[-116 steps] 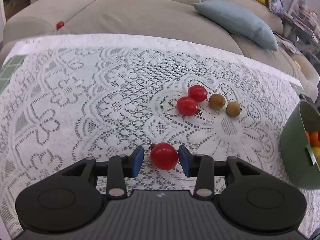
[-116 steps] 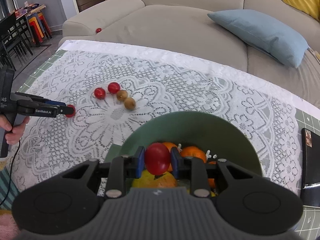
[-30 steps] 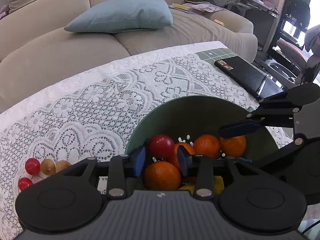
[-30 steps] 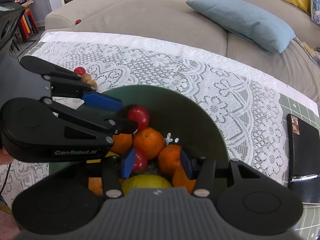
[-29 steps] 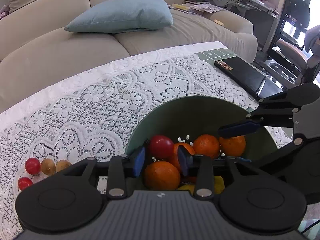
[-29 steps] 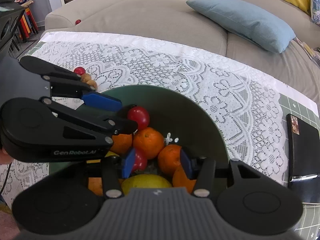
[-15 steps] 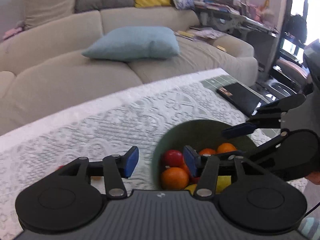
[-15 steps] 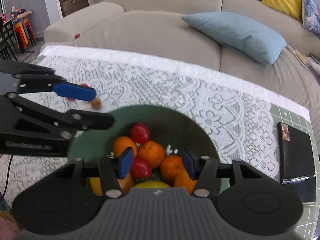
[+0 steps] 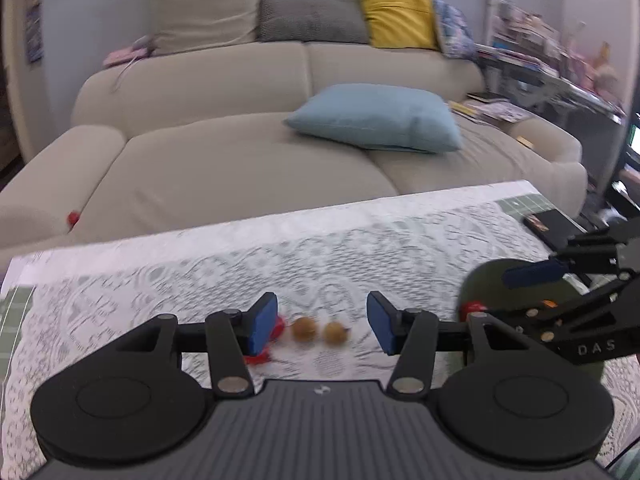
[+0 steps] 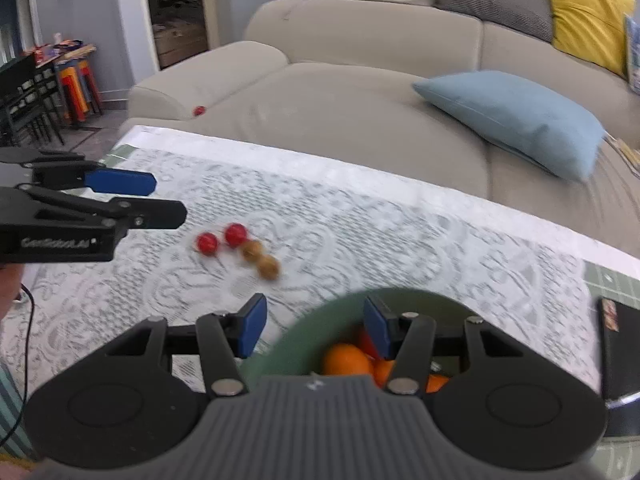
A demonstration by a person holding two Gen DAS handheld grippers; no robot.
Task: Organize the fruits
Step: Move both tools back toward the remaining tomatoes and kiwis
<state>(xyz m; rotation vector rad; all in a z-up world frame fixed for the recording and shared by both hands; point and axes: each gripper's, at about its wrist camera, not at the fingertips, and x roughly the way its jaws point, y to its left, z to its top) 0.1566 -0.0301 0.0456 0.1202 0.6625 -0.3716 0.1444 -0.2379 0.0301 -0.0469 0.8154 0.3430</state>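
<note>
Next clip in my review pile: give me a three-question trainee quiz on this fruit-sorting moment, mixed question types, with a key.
1. True or false: the left gripper holds a fruit between its jaws.
2. How many small round fruits lie loose on the white lace tablecloth?
A) two B) four C) six
3. Fill in: the orange citrus fruits sit inside the round dark green ____.

Key
1. False. Its jaws stand apart, having just been opening, with nothing between them.
2. B: two small red tomatoes and two small brown round fruits.
3. bowl
</note>
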